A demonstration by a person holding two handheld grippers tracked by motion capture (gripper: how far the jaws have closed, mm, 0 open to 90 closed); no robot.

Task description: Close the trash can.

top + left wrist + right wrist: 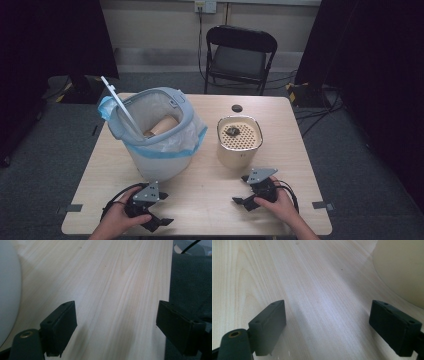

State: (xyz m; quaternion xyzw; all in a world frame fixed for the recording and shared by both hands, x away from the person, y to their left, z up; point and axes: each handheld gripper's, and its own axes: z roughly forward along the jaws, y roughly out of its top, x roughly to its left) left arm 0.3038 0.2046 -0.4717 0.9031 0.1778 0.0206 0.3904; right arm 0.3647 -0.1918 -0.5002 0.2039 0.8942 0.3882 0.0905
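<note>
Bin (pixel 159 135), white with a grey rim and a blue-edged liner bag, stands left of centre in the high view on the bench (pixel 205 200); its flat lid is tipped up at the upper left of its rim; a tan roll-like thing (pixel 161 126) lies inside, detail too small to tell; the bin is the thing nearest the left tongs. Cream canister (pixel 239 141) with a perforated top stands right of centre, apart from the bin; a small dark lump (pixel 233 131) sits on the perforated top; a small dark round spot (pixel 237 108) lies on the bench above it in frame. Left tongs (pixel 161 210) at lower left of the high view, held in a hand (pixel 120 215), just below the bin; in the left gripper view they (pixel 116 322) stand spread with bare wood between the jaws, nothing pinched; the pale curved wall of the bin fills that frame's left edge. Right tongs (pixel 243 189) at lower right, held in the other hand (pixel 280 202), just below the canister; in the right gripper view they (pixel 327 326) stand spread over bare wood, nothing between; the canister's cream wall shows at upper right of that frame. Black folding chair (pixel 241 57) stands beyond the bench at top centre.
</note>
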